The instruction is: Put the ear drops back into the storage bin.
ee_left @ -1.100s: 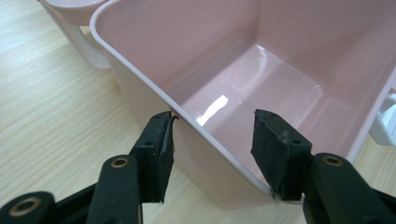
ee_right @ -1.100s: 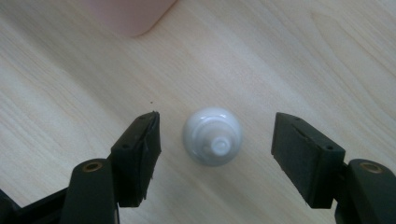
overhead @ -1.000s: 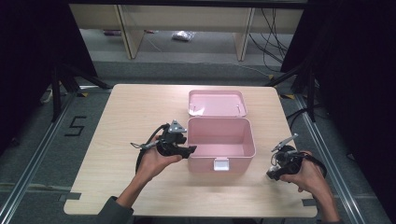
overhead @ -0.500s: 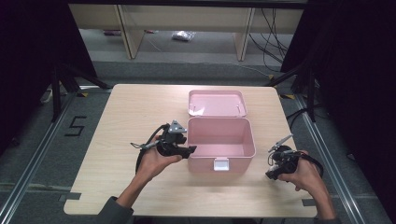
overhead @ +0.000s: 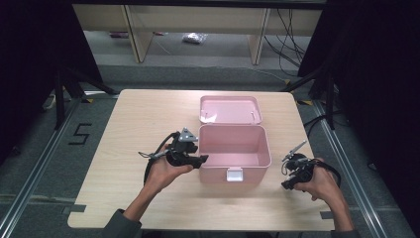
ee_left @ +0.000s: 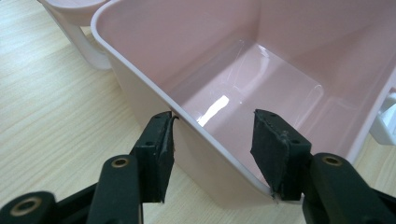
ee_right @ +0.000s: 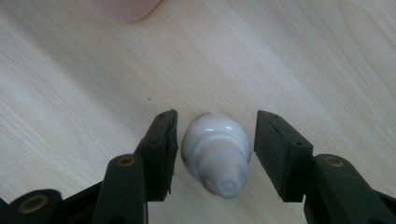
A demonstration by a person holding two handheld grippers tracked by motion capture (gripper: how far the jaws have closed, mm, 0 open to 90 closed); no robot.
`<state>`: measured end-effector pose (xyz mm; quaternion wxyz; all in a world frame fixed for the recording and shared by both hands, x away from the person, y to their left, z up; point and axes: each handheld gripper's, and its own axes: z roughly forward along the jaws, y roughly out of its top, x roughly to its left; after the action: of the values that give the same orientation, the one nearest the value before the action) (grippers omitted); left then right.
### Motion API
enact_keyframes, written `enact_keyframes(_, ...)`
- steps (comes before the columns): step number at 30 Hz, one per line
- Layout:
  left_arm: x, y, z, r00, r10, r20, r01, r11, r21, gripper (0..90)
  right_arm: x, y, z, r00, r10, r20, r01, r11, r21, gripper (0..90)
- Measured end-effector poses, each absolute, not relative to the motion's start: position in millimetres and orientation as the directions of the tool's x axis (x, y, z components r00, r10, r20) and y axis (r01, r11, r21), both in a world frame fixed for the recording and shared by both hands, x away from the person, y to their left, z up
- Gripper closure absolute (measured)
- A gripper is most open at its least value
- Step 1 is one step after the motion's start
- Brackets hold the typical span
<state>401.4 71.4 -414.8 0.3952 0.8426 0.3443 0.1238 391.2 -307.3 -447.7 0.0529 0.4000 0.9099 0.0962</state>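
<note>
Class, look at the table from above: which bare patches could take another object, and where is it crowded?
Bare wood lies left of the pink box and its lid, out to the table's left edge, and along the near edge between the forearms. It is crowded where the left claw straddles the box wall, and where the right claw brackets the small white bottle.

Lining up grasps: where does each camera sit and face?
High view: above the person's side, facing forward and down at table and pink box; forearms, left tool, right tool.
Left gripper view: on left tool, along jaws straddling the box's wall.
Right gripper view: on right tool, facing down; white bottle between jaws that just closed further.
High and left views share the box.
</note>
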Motion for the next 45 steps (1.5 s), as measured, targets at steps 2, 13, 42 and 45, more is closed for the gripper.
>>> enact_keyframes(2,401.4,71.5,-414.8,0.733,0.677,-0.063,0.481,-0.451,0.751,48.5,390.9,-306.7,-447.3,-0.678,0.735,-0.010,0.717,0.664,0.213,53.1)
enact_keyframes(13,401.0,70.9,-414.5,0.731,0.680,-0.060,0.481,-0.452,0.751,48.6,393.8,-304.6,-446.2,-0.699,0.715,-0.021,0.696,0.686,0.213,60.1)
enact_keyframes(42,400.3,70.2,-414.0,0.730,0.682,-0.049,0.478,-0.458,0.749,48.6,393.4,-302.2,-444.6,-0.689,0.724,-0.012,0.713,0.682,0.162,60.3)
enact_keyframes(45,400.3,70.2,-414.0,0.729,0.682,-0.049,0.479,-0.458,0.749,48.7,392.4,-301.7,-441.8,-0.686,0.727,-0.013,0.715,0.678,0.170,60.3)
